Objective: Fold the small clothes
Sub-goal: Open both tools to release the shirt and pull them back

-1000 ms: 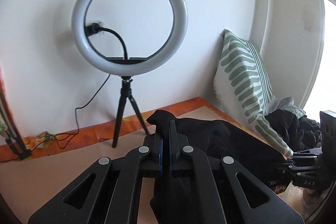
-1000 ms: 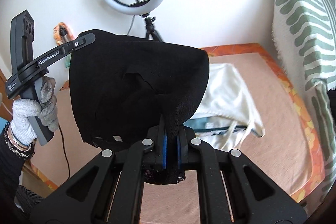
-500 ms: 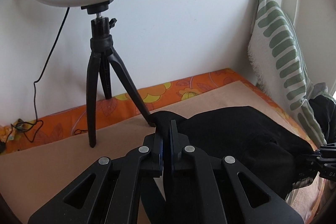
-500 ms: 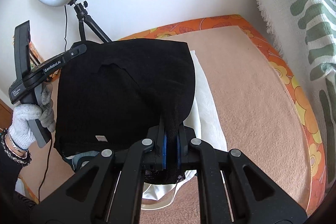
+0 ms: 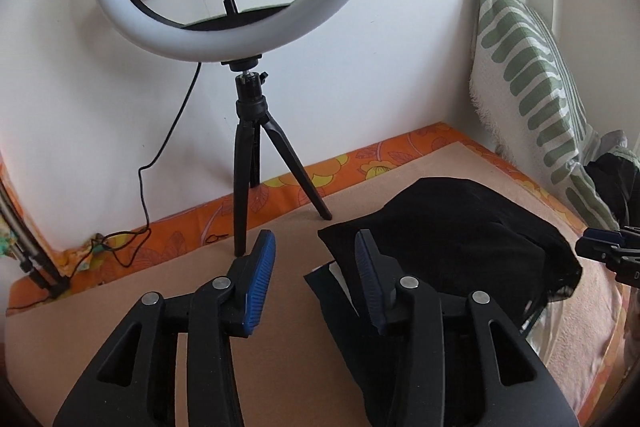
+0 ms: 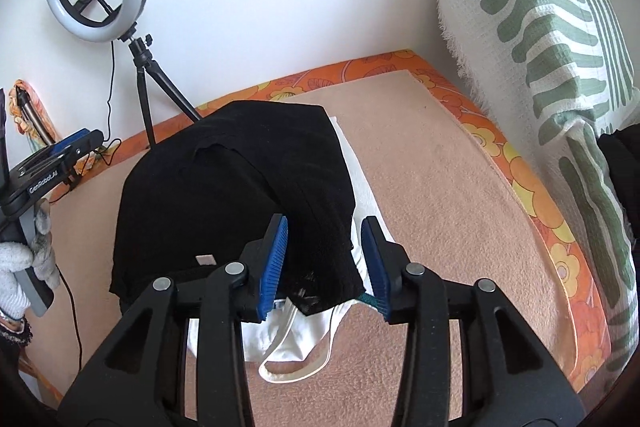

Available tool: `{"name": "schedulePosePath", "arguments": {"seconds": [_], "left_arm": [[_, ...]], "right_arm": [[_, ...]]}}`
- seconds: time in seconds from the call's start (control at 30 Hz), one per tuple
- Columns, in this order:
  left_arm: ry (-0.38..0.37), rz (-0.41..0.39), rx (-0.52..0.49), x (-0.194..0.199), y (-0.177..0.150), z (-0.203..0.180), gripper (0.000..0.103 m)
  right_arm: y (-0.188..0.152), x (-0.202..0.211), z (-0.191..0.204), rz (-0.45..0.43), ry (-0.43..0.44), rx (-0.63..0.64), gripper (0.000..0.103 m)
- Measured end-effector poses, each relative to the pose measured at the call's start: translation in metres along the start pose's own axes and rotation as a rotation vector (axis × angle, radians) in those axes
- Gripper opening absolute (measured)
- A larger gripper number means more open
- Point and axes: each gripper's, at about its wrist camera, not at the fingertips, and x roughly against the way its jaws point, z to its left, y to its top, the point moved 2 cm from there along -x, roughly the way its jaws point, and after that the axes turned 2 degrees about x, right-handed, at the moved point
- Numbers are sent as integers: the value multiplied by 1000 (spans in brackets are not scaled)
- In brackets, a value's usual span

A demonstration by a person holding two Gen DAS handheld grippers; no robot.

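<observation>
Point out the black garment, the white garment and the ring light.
black garment (image 6: 224, 195), right wrist view, middle of the cloth.
white garment (image 6: 304, 343), right wrist view, front part below the black cloth.
ring light (image 5: 224, 39), left wrist view, lower rim.

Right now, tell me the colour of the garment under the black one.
White garment, lying beneath the black garment; clearest in the right wrist view.

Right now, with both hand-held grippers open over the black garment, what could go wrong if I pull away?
1. A corner of the black garment lies between the right hand-held gripper pads; withdrawing may drag it and undo the fold.
2. It rests on the white garment, so any snag could shift both.
3. The left hand-held gripper sits near the tripod; a wide swing might knock it.
</observation>
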Motion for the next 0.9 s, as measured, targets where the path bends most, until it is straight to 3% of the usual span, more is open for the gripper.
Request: {"name": "schedulePosePath", "arguments": {"seconds": [0.23, 0.3, 0.47, 0.63, 0.7, 0.8, 0.9], "left_arm": [[-55, -51, -8, 84, -9, -2, 62], [-69, -66, -12, 112, -15, -2, 69], [-76, -113, -15, 174, -32, -1, 80], [-72, -119, -15, 226, -58, 0, 81], [-54, -132, 0, 247, -71, 3, 84], [-40, -150, 6, 270, -88, 7, 102], [-19, -170, -2, 288, -105, 8, 103]], "right_arm": [[-7, 66, 28, -90, -23, -10, 48], [-12, 88, 38, -118, -21, -3, 61], [-30, 132, 66, -159, -41, 28, 75], [-54, 174, 90, -228, -58, 36, 79], [-66, 187, 98, -243, -67, 39, 85], [-82, 202, 111, -253, -75, 48, 85], [-98, 214, 122, -253, -86, 58, 85]]}}
